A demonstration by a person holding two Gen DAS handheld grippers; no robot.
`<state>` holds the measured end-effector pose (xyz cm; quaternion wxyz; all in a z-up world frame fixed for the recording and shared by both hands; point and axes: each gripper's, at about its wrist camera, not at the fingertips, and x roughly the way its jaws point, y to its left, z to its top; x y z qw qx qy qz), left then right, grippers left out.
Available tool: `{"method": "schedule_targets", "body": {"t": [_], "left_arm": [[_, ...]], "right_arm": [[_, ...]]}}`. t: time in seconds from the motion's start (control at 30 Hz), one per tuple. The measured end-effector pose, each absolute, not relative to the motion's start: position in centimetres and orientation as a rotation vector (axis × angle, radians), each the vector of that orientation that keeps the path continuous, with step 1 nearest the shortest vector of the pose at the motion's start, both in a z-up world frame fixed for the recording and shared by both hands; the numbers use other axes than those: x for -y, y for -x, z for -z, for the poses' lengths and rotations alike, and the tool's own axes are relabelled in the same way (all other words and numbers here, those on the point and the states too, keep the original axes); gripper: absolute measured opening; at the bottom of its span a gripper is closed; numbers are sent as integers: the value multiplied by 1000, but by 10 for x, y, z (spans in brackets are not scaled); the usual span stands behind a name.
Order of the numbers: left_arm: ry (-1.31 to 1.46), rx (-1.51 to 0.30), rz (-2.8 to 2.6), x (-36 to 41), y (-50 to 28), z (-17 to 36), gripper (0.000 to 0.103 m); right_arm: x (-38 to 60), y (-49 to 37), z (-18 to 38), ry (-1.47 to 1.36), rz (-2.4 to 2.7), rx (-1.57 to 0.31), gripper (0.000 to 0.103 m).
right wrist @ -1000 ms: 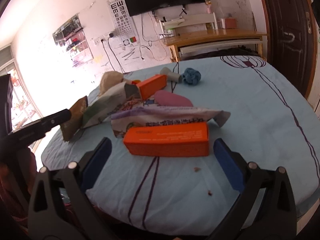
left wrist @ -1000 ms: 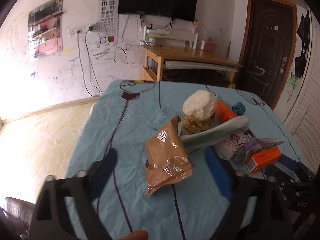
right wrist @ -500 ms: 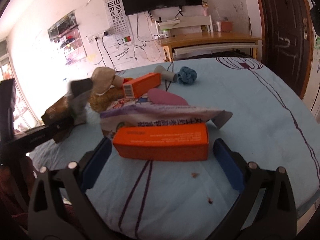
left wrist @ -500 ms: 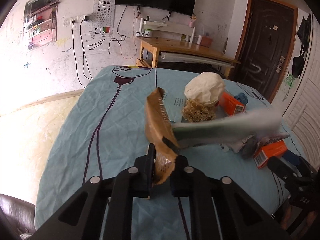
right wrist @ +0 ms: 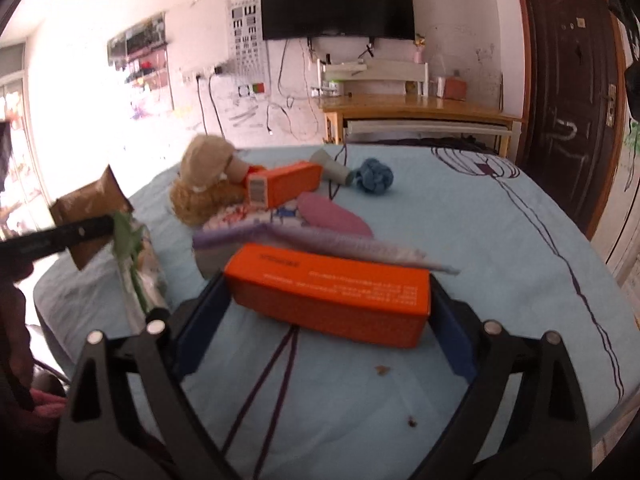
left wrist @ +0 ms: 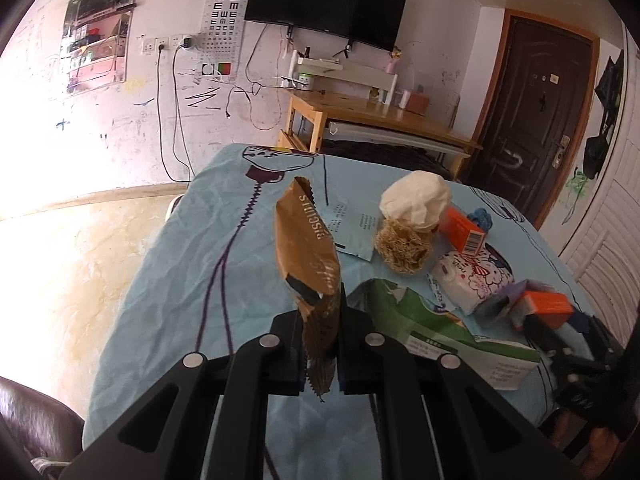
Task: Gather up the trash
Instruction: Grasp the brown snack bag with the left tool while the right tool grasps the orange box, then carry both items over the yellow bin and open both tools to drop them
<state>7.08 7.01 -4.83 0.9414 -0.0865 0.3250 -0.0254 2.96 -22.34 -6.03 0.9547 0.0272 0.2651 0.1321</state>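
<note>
A brown biscuit wrapper (left wrist: 306,240) stands upright above the blue tablecloth (left wrist: 200,280), with my left gripper (left wrist: 320,308) shut on its lower end. The right wrist view shows the same wrapper (right wrist: 92,200) at the left, held by the left gripper (right wrist: 80,232). A long orange box (right wrist: 328,300) lies crosswise on the cloth between the fingers of my right gripper (right wrist: 326,284). Its jaws are closing, and the blue pads (right wrist: 206,304) stand right at the box's two ends. I cannot see them pressing on it.
A green and white bag (left wrist: 424,320) lies beside the left gripper. Behind it are a tissue pack (left wrist: 468,280), a white wad on a straw-coloured ball (left wrist: 416,200) and a second orange box (left wrist: 460,228). A purple wrapper (right wrist: 320,238), a pink piece (right wrist: 332,216) and a blue ball (right wrist: 374,174) lie behind the box.
My left gripper went from wide open to shut on the brown wrapper and lifted it upright. My right gripper moved forward around the orange box and its jaws narrowed.
</note>
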Motion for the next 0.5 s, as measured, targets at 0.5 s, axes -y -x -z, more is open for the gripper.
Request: {"method": "schedule_targets", "body": {"t": [0.5], "left_arm": [[204, -536, 36, -76, -54, 11, 6]], "right_arm": [[248, -24, 33, -115, -266, -436, 90]]}}
